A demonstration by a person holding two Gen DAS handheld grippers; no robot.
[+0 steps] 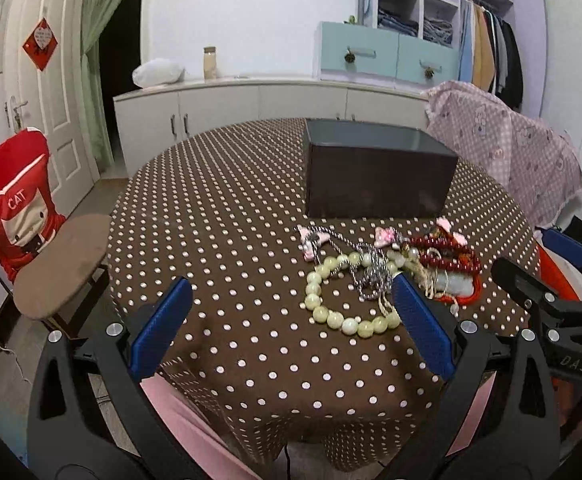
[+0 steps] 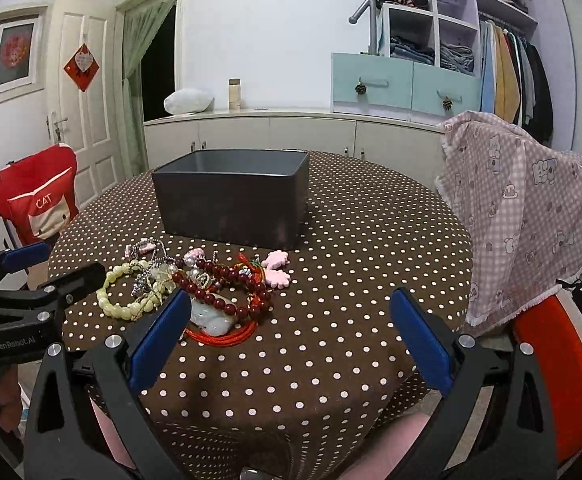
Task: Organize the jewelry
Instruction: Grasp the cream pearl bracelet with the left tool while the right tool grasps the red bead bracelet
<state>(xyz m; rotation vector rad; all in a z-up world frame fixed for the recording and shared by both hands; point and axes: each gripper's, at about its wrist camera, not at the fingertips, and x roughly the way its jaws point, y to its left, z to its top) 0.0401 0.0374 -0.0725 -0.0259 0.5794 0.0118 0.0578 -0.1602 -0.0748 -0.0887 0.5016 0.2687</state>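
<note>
A polka-dot table (image 2: pixel 351 280) bears a dark box (image 2: pixel 231 204) and tangled jewelry (image 2: pixel 195 292).

Black grippers (image 1: pixel 291 320), blue pads (image 2: pixel 159 336)

both my wrist views show even, cool indoor light from overhead; shadows are soft and short under the dark box (image 2: pixel 231 196). strong fisheye bending and black vignette at the edges. slight softness overall; no glare; the doorway (image 1: pixel 119 40) is unlit
</note>
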